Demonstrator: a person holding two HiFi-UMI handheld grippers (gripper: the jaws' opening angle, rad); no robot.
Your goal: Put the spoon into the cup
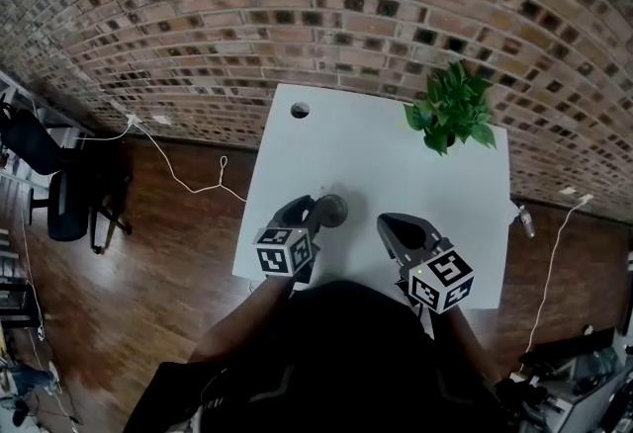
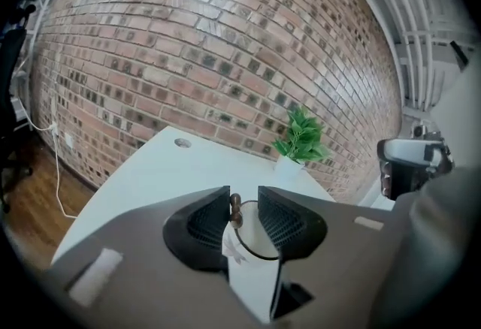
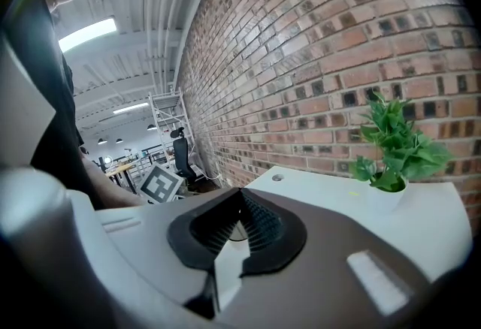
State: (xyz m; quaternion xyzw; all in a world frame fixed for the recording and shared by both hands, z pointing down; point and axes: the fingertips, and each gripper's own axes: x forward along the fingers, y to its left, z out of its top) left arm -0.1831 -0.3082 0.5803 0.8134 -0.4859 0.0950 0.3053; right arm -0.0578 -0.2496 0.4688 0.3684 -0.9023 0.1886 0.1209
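Plainly, the spoon [image 2: 235,207] stands in the cup [image 2: 239,251]: in the left gripper view its brown, beaded handle end pokes up above the dark rim, leaning at the rim's left side. The left claw [image 2: 243,200] straddles that spot with its jaws apart. The handle end sits just beside the left pad, and open space lies between it and the right pad, so neither pad presses on it (the cup's white wall, with a small dark print, shows in the gap below).

From the head view, the cup [image 1: 333,211] sits on the white surface [image 1: 376,149] towards its near edge, just beyond the left claw's tips. The right claw [image 3: 240,196] hangs to the cup's right, well apart from it. Its jaws are drawn together at the tips, with nothing between them. Each gripper carries its marker cube [image 1: 286,251] at the rear.

Further back, a potted plant [image 1: 453,108] stands at the far right corner of the surface, and a small round hole [image 1: 300,110] marks the far left corner. A brick wall [image 1: 297,6] rises behind.
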